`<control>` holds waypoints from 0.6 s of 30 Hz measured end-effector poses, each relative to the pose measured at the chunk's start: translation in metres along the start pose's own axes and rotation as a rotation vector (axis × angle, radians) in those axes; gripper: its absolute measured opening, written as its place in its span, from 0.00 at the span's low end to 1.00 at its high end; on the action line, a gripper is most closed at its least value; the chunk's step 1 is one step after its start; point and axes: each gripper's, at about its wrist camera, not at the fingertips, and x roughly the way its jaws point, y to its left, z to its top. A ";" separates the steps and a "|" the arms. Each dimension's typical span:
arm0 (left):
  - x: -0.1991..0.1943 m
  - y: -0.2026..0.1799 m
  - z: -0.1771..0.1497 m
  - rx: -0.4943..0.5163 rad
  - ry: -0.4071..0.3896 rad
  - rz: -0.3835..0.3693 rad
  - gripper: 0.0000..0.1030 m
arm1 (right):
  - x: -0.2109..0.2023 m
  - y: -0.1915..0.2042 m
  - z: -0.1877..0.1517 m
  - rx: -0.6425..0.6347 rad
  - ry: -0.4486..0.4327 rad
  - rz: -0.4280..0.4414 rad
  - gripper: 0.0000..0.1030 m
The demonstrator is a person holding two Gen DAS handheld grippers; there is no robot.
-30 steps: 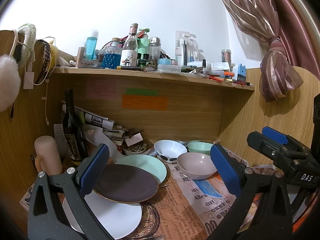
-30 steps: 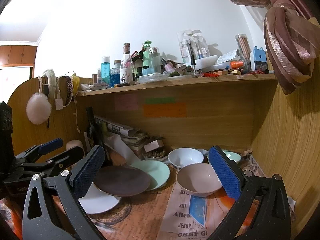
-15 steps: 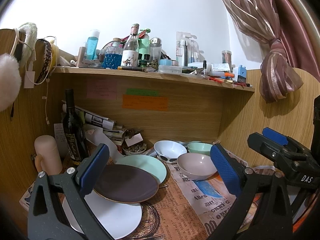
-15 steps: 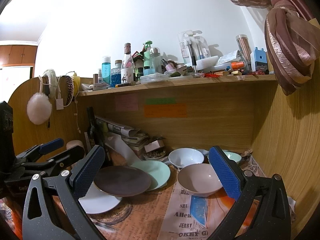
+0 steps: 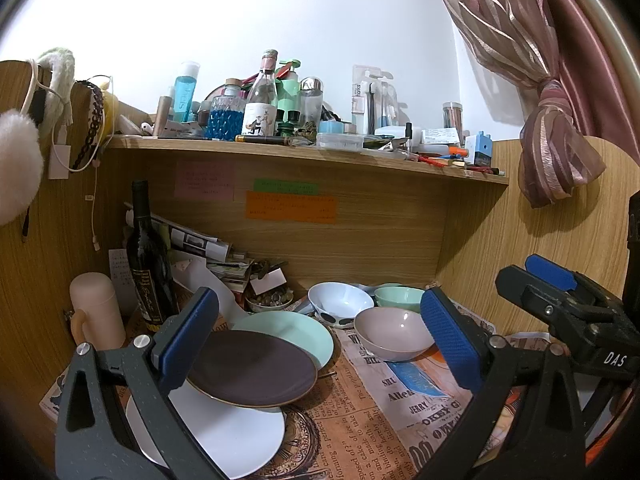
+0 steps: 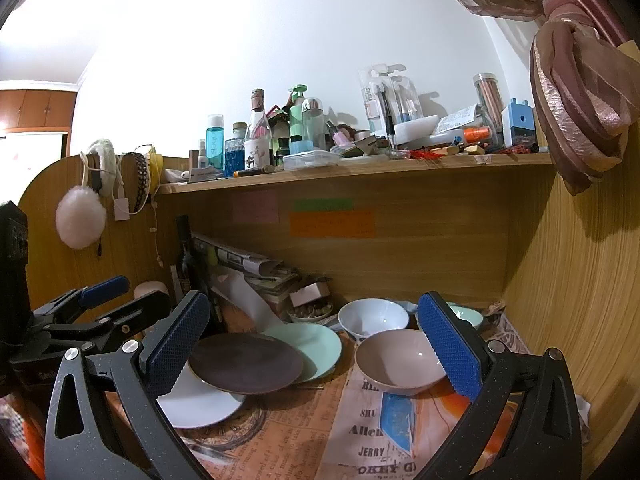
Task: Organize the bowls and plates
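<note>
Newspaper-covered desk under cluttered shelf

Brown plate, mint plate, white plate, pinkish bowl.

Each gripper is speckled black plastic with blue textured pads and silver screws.

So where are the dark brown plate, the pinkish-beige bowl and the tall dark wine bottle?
Dark brown round plate (image 5: pixel 252 368): left wrist view, centre of its face.
Pinkish-beige bowl (image 6: pixel 394 356): right wrist view, inner wall.
Tall dark wine bottle (image 5: pixel 146 264): left wrist view, its body.
</note>
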 end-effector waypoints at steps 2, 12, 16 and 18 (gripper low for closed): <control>0.000 0.000 0.000 -0.001 0.001 -0.001 1.00 | 0.000 0.000 0.000 0.000 0.000 0.000 1.00; 0.015 0.003 -0.007 0.014 0.058 0.035 1.00 | 0.009 -0.002 -0.007 -0.009 0.025 -0.016 1.00; 0.033 0.018 -0.018 -0.005 0.129 0.064 1.00 | 0.024 -0.003 -0.014 -0.024 0.065 -0.007 1.00; 0.042 0.027 -0.023 -0.019 0.164 0.077 1.00 | 0.033 -0.003 -0.020 -0.027 0.080 -0.009 1.00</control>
